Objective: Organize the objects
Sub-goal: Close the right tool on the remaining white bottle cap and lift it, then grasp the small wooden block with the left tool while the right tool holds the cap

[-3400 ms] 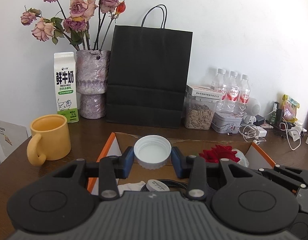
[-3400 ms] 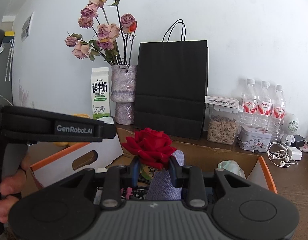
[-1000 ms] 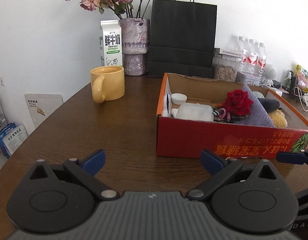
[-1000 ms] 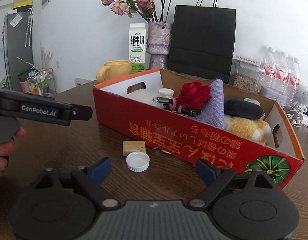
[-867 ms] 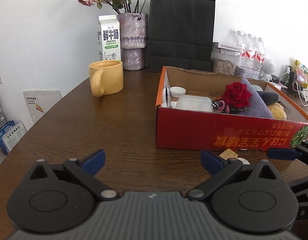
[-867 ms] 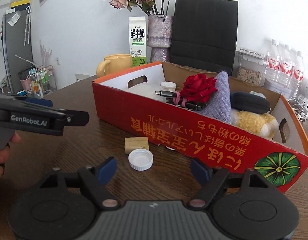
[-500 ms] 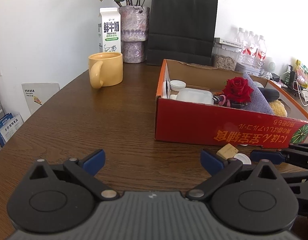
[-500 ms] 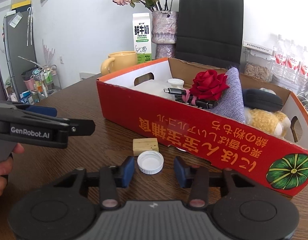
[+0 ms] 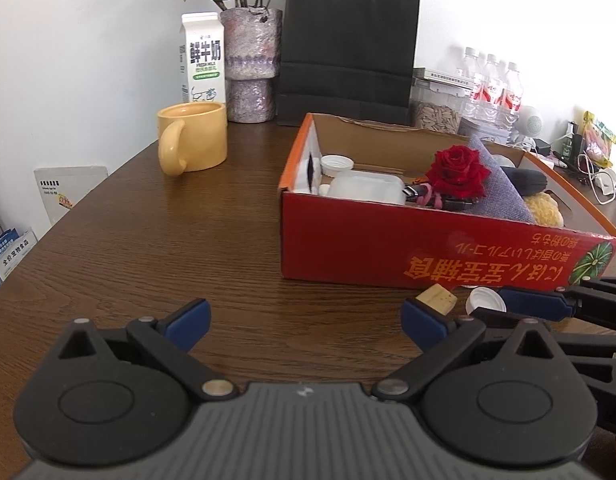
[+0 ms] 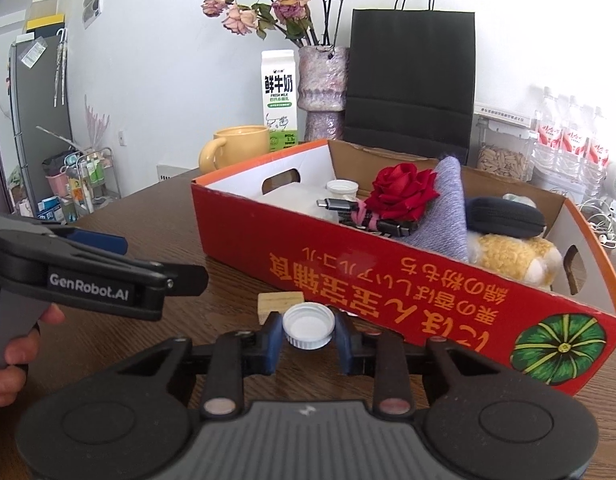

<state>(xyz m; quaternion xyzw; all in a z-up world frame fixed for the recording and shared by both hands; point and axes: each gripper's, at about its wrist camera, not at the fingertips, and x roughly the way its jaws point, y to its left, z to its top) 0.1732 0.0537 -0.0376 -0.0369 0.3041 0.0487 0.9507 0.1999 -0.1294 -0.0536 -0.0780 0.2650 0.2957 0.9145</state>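
Note:
My right gripper (image 10: 308, 338) is shut on a white bottle cap (image 10: 308, 326) on the table, just in front of the red cardboard box (image 10: 408, 276). A small wooden block (image 10: 279, 302) lies right behind the cap. In the left wrist view the cap (image 9: 487, 299) and block (image 9: 440, 299) lie by the box's front wall (image 9: 388, 248), with the right gripper's fingers (image 9: 536, 303) around the cap. My left gripper (image 9: 306, 320) is open and empty over bare table. The box holds a red rose (image 9: 460, 169), a grey cloth (image 9: 498, 192), a white container (image 9: 366, 187) and another white cap (image 9: 337, 163).
A yellow mug (image 9: 192, 138), milk carton (image 9: 202, 58), vase of dried flowers (image 9: 250, 64) and black paper bag (image 9: 348, 44) stand at the back. Water bottles (image 9: 490, 88), a seed jar and cables crowd the far right. The table edge curves at left.
My right gripper has moved forward and closed its fingers on the white cap. The left gripper has shifted slightly and stays open.

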